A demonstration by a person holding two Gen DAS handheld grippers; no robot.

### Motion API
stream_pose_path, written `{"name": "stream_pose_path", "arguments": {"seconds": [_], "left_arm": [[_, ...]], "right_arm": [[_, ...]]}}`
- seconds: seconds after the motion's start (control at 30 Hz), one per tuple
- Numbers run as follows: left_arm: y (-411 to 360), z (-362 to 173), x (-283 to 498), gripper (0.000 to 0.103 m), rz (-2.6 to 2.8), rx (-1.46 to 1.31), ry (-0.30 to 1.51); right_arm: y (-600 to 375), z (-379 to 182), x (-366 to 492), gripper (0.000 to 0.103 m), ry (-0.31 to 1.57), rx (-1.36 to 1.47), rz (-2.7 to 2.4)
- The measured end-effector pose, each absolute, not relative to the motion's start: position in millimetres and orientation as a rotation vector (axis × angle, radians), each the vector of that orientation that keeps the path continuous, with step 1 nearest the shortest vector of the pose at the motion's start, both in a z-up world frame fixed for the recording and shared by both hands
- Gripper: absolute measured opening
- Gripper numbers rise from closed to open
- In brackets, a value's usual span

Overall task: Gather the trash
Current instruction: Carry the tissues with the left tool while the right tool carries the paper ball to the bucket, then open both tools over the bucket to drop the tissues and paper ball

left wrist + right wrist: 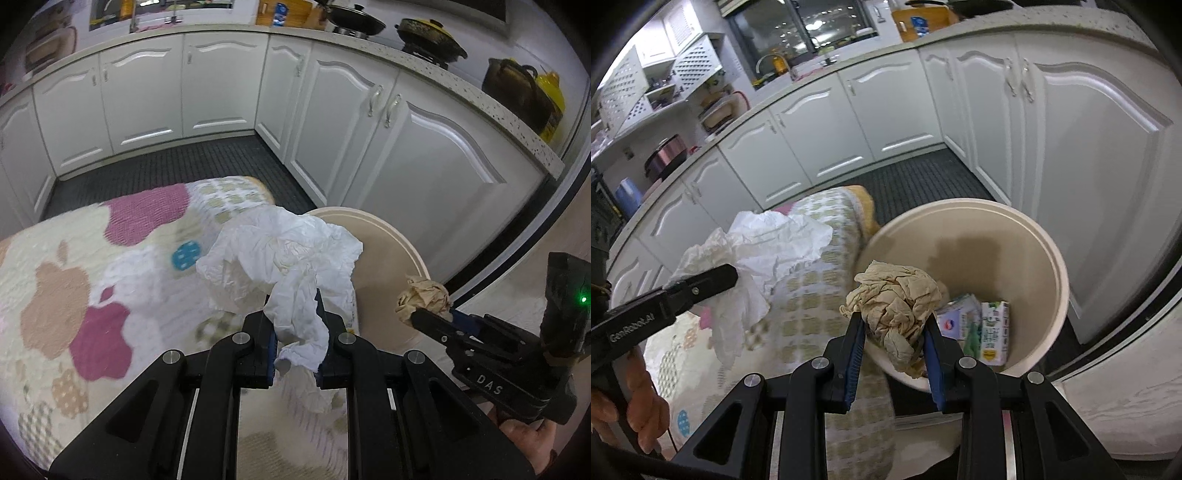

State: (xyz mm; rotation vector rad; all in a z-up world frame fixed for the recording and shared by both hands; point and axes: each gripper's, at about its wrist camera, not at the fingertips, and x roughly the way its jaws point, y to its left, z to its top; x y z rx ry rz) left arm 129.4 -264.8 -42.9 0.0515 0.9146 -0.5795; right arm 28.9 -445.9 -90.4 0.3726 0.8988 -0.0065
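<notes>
My left gripper (293, 314) is shut on a crumpled white paper (280, 254) and holds it above the patterned cloth, just left of the bin; the paper also shows in the right wrist view (757, 251). My right gripper (894, 325) is shut on a crumpled beige paper wad (897, 295) and holds it over the near rim of a cream round trash bin (1034, 236). The wad also shows in the left wrist view (421, 295) over the bin's rim (402, 251). Small cartons (993, 332) lie at the bin's bottom.
A cloth with pink, tan and checked apple shapes (92, 277) covers the surface at left. White kitchen cabinets (406, 147) wrap around behind, above a dark ribbed floor mat (177, 166). Pots (428, 37) stand on the counter.
</notes>
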Motion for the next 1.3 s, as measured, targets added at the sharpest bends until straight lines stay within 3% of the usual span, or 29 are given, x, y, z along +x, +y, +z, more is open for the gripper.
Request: {"name": "stream_pose_path", "arguments": {"seconds": [0.5,0.57,0.63,0.77,0.83,0.87,1.3], "left_arm": [[-330.7,-70.4,149.2,0.013,-0.590,0.120,0.958],[-335.7,-73.6,150.3,0.015,-0.590,0.134,0.964],[-339.7,-76.9,151.5,0.019,-0.590,0.143,0.966],[-341.9,-81.5,152.6,0.030,-0.584,0.150,0.968],[-342.1,-83.2,152.8,0.050,-0.585,0.148,0.972],[-341.6,-83.3,152.9,0.053,-0.587,0.143,0.971],[-326.6,-73.0,145.1,0.054,-0.551,0.137,0.933]], "right_arm": [[-479.6,-115.3,42.6,0.029,0.933,0.433,-0.104],[-482.3,-117.6,45.5,0.033,0.941,0.429,-0.117],[-484.5,-119.9,47.7,0.042,0.952,0.430,-0.130],[-487.4,-123.3,50.1,0.046,0.963,0.429,-0.137],[-488.5,-126.2,49.6,0.047,0.969,0.433,-0.138],[-489.0,-127.0,49.1,0.047,0.973,0.435,-0.138],[-482.3,-122.9,36.9,0.051,0.979,0.416,-0.146]]}}
